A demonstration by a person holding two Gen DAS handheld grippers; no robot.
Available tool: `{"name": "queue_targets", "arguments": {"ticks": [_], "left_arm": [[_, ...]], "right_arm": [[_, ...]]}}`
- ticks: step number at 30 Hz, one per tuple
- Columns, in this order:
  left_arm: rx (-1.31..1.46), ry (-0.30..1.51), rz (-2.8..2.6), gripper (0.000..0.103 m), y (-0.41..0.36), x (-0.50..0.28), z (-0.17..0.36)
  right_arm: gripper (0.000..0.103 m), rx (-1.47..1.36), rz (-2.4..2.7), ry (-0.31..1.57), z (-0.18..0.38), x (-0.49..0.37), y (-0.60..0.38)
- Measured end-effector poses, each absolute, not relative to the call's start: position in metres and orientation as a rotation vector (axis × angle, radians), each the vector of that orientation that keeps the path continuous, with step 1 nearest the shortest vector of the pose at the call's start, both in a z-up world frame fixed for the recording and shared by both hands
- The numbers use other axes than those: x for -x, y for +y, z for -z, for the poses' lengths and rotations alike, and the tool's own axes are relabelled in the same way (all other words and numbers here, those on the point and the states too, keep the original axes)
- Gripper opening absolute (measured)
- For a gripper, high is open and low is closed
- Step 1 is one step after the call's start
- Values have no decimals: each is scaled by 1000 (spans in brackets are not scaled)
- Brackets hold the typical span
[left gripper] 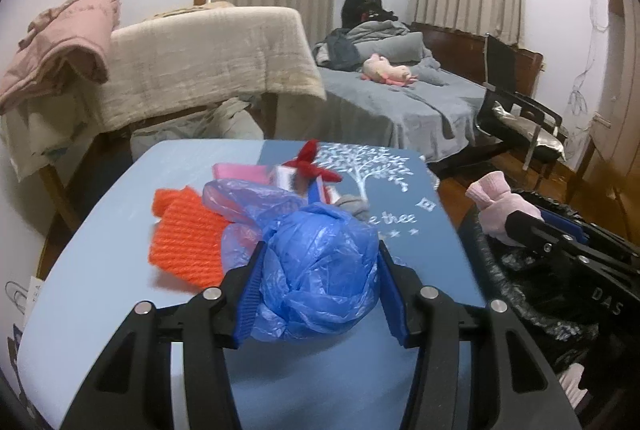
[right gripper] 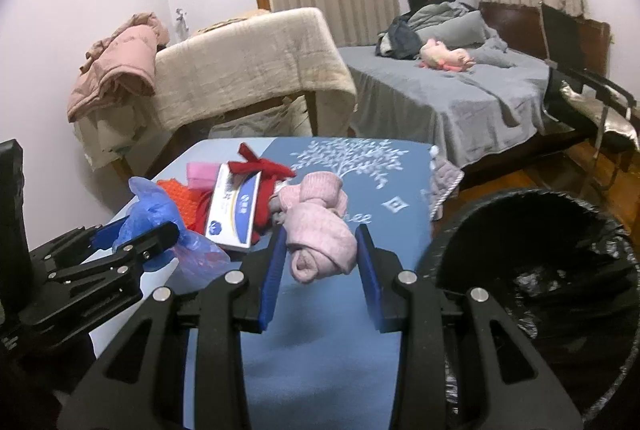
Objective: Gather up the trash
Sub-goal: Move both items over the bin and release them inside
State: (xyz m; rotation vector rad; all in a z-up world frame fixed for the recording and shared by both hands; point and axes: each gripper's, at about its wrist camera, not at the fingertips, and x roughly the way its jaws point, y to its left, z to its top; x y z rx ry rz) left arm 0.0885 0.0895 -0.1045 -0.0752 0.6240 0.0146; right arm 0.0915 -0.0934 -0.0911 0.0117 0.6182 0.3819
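The right tongs [right gripper: 320, 250] grip a pink sock bundle [right gripper: 320, 242] beside the black-lined bin [right gripper: 480, 226].

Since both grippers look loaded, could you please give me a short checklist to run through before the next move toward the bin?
1. Left gripper pinching the crumpled blue plastic bag: ok.
2. Right gripper gripping the pink knitted sock: ok.
3. Black-lined trash bin open: ok.
4. Room left in the bin: cannot tell.
5. Sock counts as trash: cannot tell.
6. Table cleared: not ok, the white and blue box remains.
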Motion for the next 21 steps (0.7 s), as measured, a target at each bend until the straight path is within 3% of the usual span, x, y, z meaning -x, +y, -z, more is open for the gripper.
{"name": "queue_targets", "arguments": {"ticks": [21], "left_arm": [[-5,579,257,52,-35,-126,84]], "right_arm": [[34,-67,-82,554,76,-71,-227]]}}
